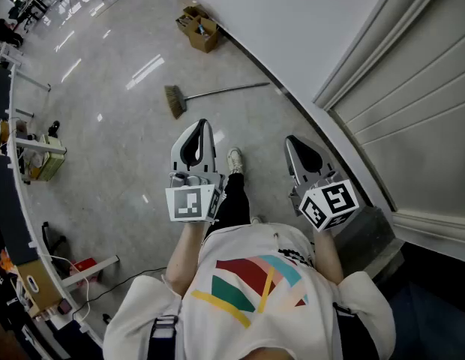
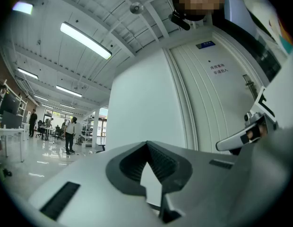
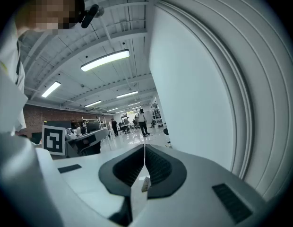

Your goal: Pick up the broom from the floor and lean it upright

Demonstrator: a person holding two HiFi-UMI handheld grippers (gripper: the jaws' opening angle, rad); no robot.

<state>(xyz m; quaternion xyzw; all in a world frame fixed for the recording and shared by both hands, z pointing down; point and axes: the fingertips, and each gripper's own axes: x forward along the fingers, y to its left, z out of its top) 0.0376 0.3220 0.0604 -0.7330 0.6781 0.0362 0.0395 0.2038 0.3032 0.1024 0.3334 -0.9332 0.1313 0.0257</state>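
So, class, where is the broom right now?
Head view: the broom lies flat on the floor, upper centre, handle tip by the white wall, cardboard box beyond it.

1. The left gripper [image 1: 200, 126] is held out in front of the chest, roughly level. Its jaws are closed tip to tip with nothing between them.
2. The right gripper [image 1: 295, 141] is held beside it, a little apart. Its jaws are also together and empty.
3. The left forearm [image 1: 184, 244] and right forearm [image 1: 328, 247] are bare and reach forward from the body.
4. A leg [image 1: 234, 201] in dark cloth shows between the two grippers.
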